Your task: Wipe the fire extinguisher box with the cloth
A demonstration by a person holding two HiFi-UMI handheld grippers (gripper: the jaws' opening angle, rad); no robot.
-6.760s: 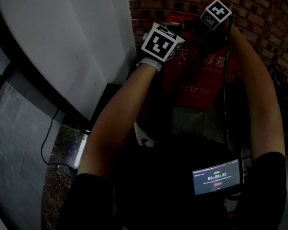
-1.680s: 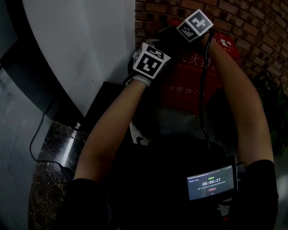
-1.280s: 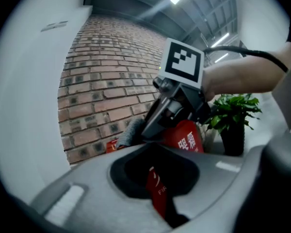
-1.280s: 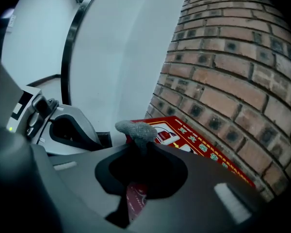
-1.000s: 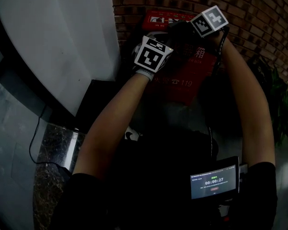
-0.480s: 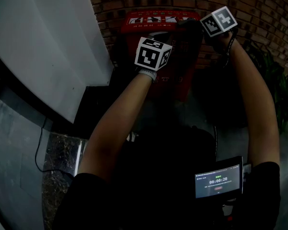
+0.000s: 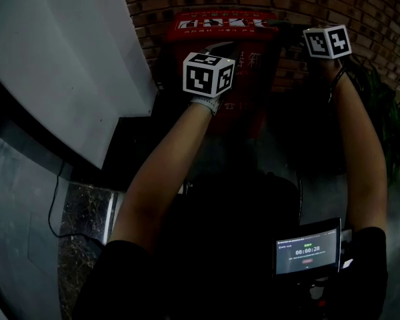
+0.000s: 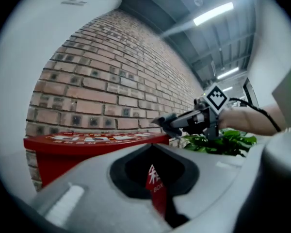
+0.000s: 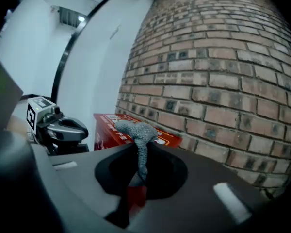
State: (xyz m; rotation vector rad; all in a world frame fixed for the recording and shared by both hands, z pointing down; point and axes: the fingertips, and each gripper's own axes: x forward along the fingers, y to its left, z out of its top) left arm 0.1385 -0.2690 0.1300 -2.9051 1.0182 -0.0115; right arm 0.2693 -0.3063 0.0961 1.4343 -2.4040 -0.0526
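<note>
Right gripper [image 9: 136,181] fingers were clamped on one end of the limp, grey, knit-textured cloth [image 9: 136,130], held at the right top corner of the red, flat-lidded fire extinguisher box [image 7: 220,24]. Left gripper [image 8: 157,198] fingers were pressed together, empty, before the box's front. Likely risk: the cloth bunches or slips, so hard fingers scrape the smooth lid.

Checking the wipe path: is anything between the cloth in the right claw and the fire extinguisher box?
Nothing visible. The right claw holds the cloth right by the red box top. The left claw sits off to the side, not between them.
</note>
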